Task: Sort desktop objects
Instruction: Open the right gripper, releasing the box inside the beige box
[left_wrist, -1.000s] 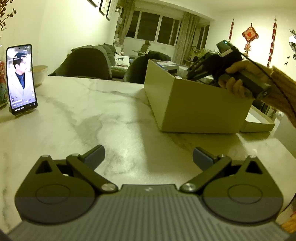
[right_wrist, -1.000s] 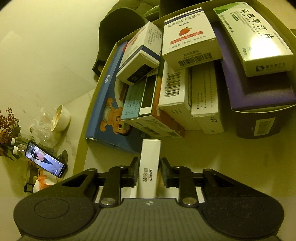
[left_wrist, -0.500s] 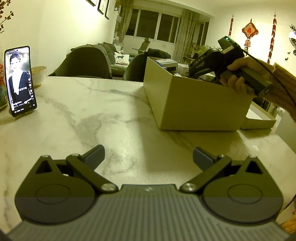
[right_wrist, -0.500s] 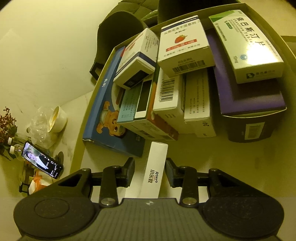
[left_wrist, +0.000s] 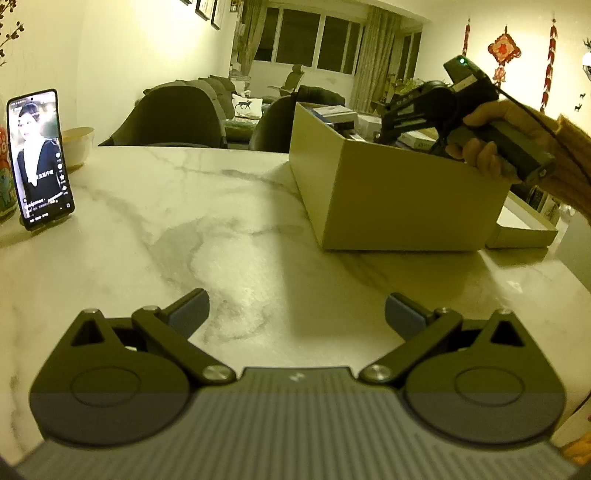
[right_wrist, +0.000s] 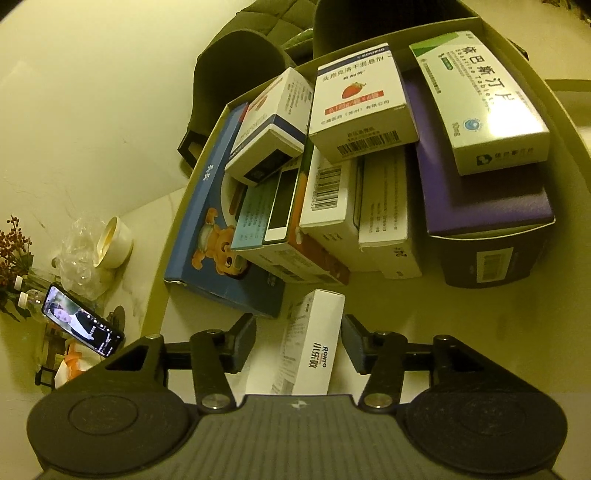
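The right gripper (right_wrist: 298, 341) points down into the open cardboard box (left_wrist: 391, 199) on the marble table (left_wrist: 207, 221). Its jaws are opening, and a slim white carton (right_wrist: 314, 347) lies between them on the box floor; both pads stand clear of its sides. The carton's near end is hidden behind the gripper body. Beyond it, medicine boxes lie piled together: a blue box with a cartoon bear (right_wrist: 207, 236), a white box with a strawberry (right_wrist: 364, 107), a purple box (right_wrist: 480, 192) and a green-striped box (right_wrist: 480, 99) resting on the purple one. Lower boxes are partly covered, their labels unreadable.

The left gripper (left_wrist: 297, 312) hovers over bare tabletop, fingers wide apart with nothing between them. A phone (left_wrist: 38, 158) stands propped at the table's left edge. The hand (left_wrist: 495, 136) holding the right gripper is cut off at the sleeve.
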